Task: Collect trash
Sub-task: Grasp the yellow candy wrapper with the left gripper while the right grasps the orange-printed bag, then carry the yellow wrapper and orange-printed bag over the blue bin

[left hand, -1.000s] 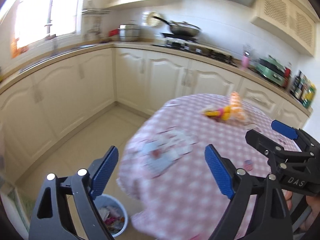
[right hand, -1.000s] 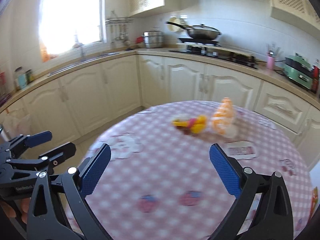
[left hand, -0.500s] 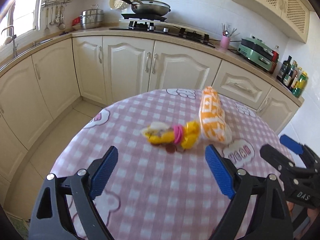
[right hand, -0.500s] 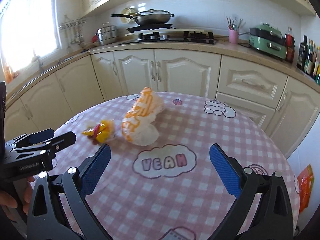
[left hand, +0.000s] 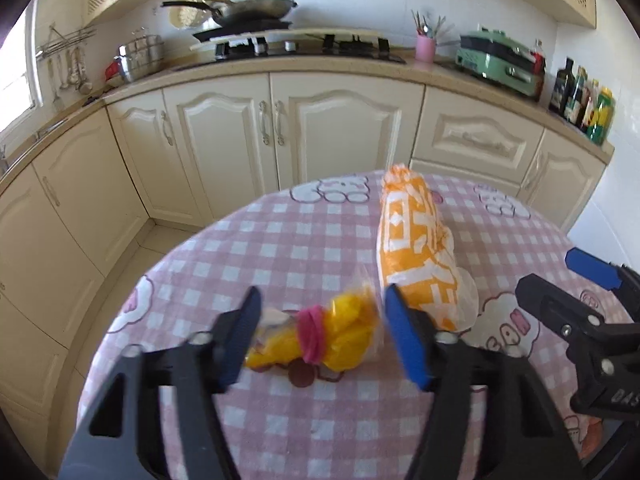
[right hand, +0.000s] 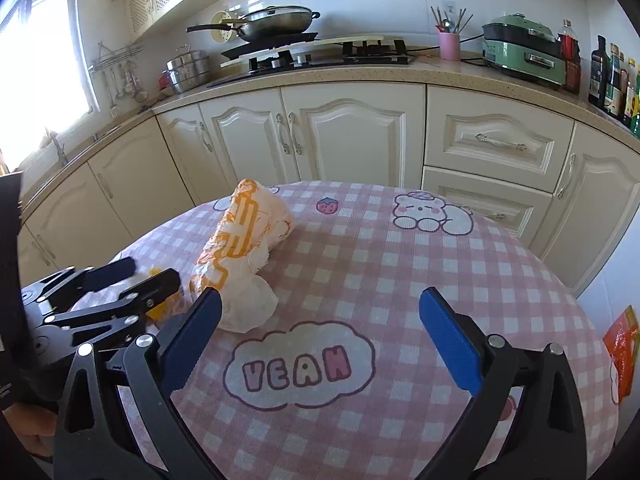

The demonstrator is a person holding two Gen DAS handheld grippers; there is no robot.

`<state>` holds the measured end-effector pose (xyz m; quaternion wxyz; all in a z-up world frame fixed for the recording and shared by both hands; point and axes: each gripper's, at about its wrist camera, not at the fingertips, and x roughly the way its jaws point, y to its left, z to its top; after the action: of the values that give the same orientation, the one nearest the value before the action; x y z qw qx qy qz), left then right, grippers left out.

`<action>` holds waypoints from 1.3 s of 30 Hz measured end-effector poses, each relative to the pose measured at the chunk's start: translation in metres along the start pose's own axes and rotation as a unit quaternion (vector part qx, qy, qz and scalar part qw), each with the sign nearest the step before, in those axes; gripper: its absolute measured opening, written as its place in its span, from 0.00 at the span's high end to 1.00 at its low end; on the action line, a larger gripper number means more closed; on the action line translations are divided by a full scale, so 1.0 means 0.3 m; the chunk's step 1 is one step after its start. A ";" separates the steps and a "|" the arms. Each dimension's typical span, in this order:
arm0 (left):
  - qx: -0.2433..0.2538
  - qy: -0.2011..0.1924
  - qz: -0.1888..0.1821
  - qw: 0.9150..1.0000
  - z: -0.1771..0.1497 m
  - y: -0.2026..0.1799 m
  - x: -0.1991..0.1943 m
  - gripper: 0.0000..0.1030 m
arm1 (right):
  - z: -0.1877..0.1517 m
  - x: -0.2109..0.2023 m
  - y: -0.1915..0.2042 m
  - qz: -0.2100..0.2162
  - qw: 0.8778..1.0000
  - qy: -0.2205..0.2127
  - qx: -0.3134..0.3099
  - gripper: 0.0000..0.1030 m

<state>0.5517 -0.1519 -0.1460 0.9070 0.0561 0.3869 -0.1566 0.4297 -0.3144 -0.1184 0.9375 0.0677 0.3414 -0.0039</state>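
Note:
A crumpled yellow wrapper with a pink band [left hand: 334, 336] lies on the pink checked tablecloth [left hand: 304, 236]. My left gripper [left hand: 320, 338] is open with its blue pads on either side of the wrapper, not closed on it. An orange-and-white plastic bag [left hand: 416, 248] lies just right of it and also shows in the right wrist view [right hand: 244, 248]. My right gripper [right hand: 320, 338] is open and empty above the "VEAN" print, right of the bag. The left gripper shows in the right wrist view [right hand: 120, 288], covering most of the wrapper.
The round table's edge [left hand: 120, 308] drops off to the left toward cream cabinets [left hand: 280, 128]. A counter with a stove and wok [left hand: 256, 8] runs behind. A red-orange packet [right hand: 620, 348] shows past the table's right edge.
Both grippers swung right from the bin and floor to face the table. My left gripper moved in around the yellow wrapper and its jaws narrowed. My right gripper moved closer to the bag.

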 end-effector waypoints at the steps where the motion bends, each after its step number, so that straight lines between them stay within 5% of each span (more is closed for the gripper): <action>1: -0.005 0.001 -0.011 1.000 0.000 0.006 0.008 0.61 | 0.000 0.002 0.006 0.001 1.000 0.001 -0.003 0.07; 6: -0.046 -0.018 -0.014 0.999 0.010 0.070 -0.029 0.79 | 0.008 0.007 0.053 0.005 1.000 0.005 -0.022 0.07; 18: -0.088 -0.024 -0.004 0.996 -0.019 0.197 -0.127 0.79 | 0.038 0.164 0.215 -0.002 0.997 0.048 -0.063 0.08; 19: -0.086 -0.024 -0.004 0.996 -0.025 0.203 -0.137 0.79 | 0.033 0.170 0.220 -0.006 0.996 0.052 -0.067 0.25; 20: -0.085 -0.024 -0.003 0.996 -0.030 0.205 -0.145 0.80 | 0.025 0.179 0.232 -0.006 0.995 0.062 -0.074 0.60; 26: -0.089 -0.030 0.004 0.996 -0.077 0.249 -0.222 0.80 | -0.010 0.119 0.278 0.005 0.993 0.063 -0.095 0.70; 39: -0.118 -0.072 0.036 0.990 -0.277 0.392 -0.591 0.80 | -0.097 -0.241 0.551 0.094 0.985 0.006 -0.143 0.71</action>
<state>0.4179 0.0204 -0.0785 0.9378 -0.0489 0.3341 -0.0803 0.3645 -0.1496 -0.0735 0.9318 -0.0349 0.3360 0.1332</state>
